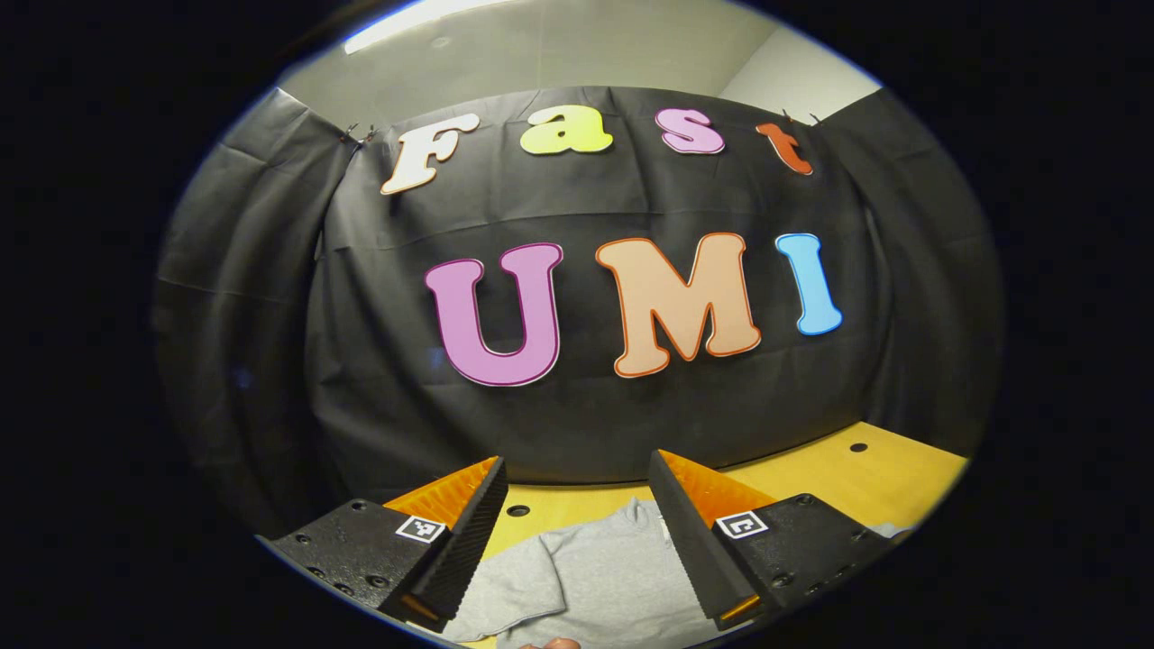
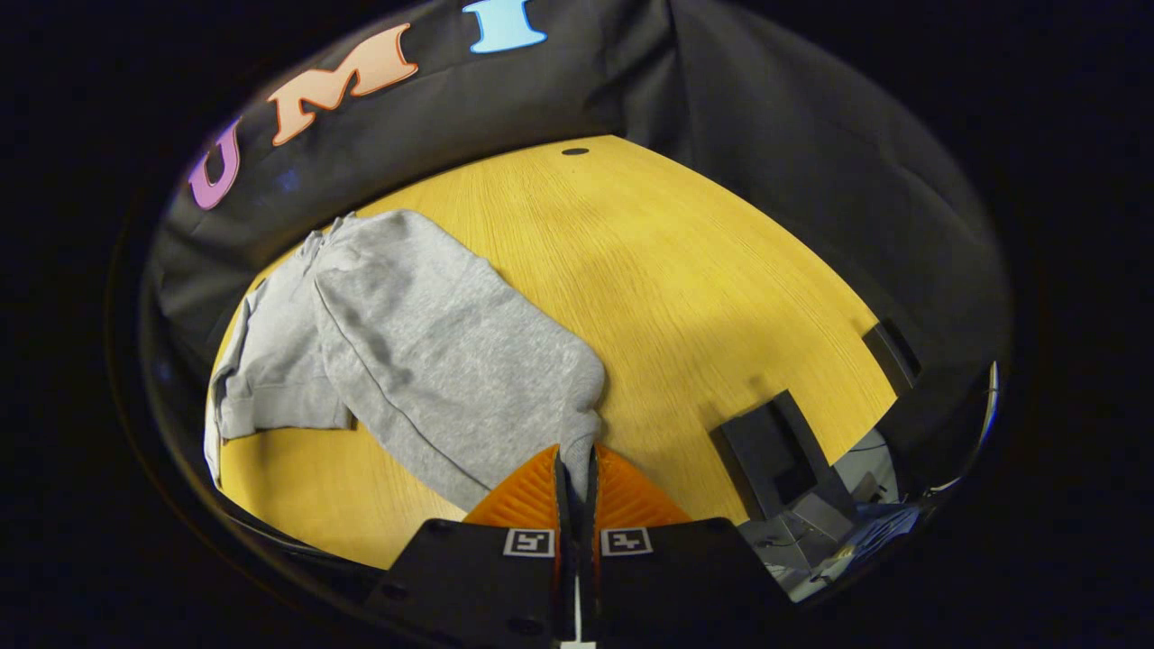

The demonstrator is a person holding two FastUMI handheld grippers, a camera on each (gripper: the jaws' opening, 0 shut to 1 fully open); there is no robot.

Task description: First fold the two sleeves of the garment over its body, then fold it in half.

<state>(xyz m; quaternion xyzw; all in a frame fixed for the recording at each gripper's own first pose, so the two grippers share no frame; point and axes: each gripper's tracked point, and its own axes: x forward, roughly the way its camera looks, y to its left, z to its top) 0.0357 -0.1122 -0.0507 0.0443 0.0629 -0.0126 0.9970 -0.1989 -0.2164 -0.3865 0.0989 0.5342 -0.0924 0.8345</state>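
In the right gripper view the grey sweatshirt (image 2: 424, 351) lay on the yellow wooden table (image 2: 685, 270), toward the left half of the tabletop and near the black cloth wall (image 2: 811, 153). One sleeve (image 2: 451, 361) had been laid diagonally across the body, running from the collar end near the wall down to the cuff at the near edge. The right gripper (image 2: 576, 469) was clenched on that cuff: its two fingers stood almost together, with a thin fold of grey fabric pinched between them. Another part of the garment (whether the other sleeve or the body's edge I could not tell) stuck out to the left, flat on the wood. To the right of the gripper a dark block-shaped holder (image 2: 775, 451) sat at the table's near edge, well apart from the sweatshirt.

In the left gripper view the left gripper (image 1: 577, 532) was released, its fingers spread wide with nothing between them. It hung above the table (image 1: 865, 478), and the sweatshirt (image 1: 595, 577) showed below, in the gap between the fingers, its collar pointing toward the cloth wall (image 1: 361, 361).
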